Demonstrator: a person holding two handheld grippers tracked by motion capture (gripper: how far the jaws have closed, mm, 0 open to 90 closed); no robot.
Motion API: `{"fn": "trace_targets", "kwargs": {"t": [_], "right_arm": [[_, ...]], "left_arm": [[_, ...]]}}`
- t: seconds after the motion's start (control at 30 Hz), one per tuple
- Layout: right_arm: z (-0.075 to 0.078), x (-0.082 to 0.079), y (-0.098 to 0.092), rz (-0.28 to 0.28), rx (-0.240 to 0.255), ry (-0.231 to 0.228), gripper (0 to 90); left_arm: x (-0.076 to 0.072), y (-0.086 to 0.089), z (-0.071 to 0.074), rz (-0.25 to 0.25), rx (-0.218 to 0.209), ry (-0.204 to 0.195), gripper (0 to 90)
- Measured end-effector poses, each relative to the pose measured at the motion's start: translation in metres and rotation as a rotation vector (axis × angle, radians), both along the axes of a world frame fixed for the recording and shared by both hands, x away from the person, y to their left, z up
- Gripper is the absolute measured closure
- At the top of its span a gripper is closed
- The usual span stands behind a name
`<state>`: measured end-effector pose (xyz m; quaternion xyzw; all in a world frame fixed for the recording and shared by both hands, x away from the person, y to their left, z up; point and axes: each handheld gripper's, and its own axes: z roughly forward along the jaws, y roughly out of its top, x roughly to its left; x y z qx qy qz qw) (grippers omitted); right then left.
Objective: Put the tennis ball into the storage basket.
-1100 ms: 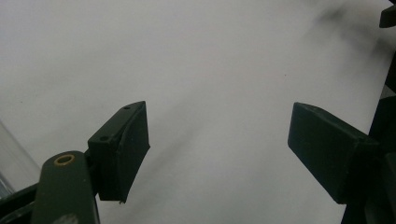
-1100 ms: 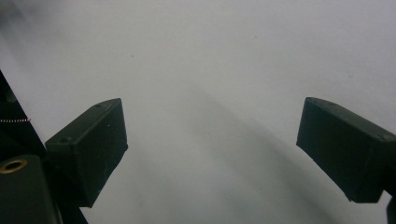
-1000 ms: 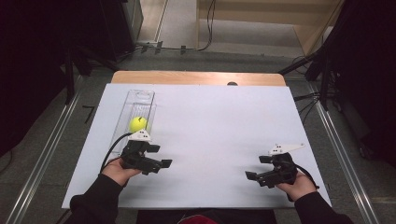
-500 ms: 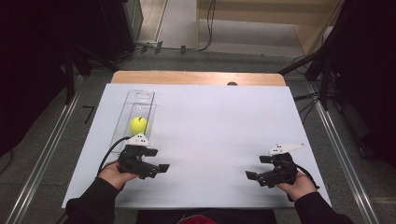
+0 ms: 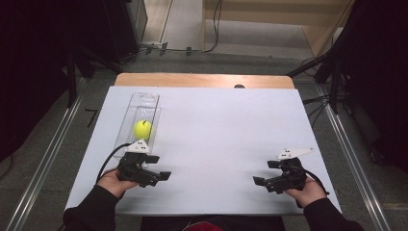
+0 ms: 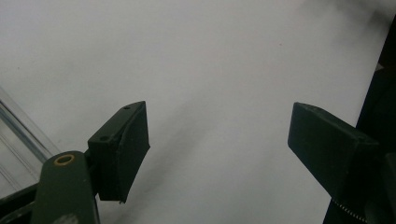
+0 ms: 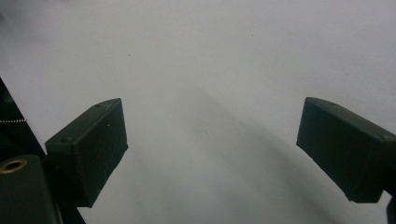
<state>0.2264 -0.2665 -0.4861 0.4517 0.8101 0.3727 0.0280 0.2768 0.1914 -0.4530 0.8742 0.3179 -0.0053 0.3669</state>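
Observation:
A yellow-green ball [image 5: 143, 129] lies in a long clear plastic container [image 5: 144, 103] on the left of the white table top [image 5: 216, 125]. My left gripper [image 5: 159, 167] is held low just in front of the container's near end, its jaws pointing right. In the left gripper view the gripper [image 6: 217, 121] is open over bare white surface, with the container's edge [image 6: 14, 135] at the left. My right gripper [image 5: 264, 173] sits near the front right, jaws pointing left. Its own view shows the gripper [image 7: 210, 112] open with nothing between the jaws.
A wooden strip [image 5: 202, 80] runs along the table's far edge, with a small dark knob [image 5: 239, 86] on it. Metal rails [image 5: 43, 168] flank the table on the floor. Cables [image 5: 211, 45] lie on the floor beyond.
My left gripper has drawn back slightly toward the near edge, away from the container. The right gripper and the ball have stayed put.

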Motion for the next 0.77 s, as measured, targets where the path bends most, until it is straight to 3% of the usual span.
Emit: {"fn": "trace_targets", "kwargs": {"t": [0.77], "right_arm": [[-0.0007, 0.0004, 0.0002, -0.001, -0.004, 0.001, 6.8]], "left_arm": [[-0.0019, 0.0036, -0.0009, -0.003, 0.004, -0.002, 21.5]]}}
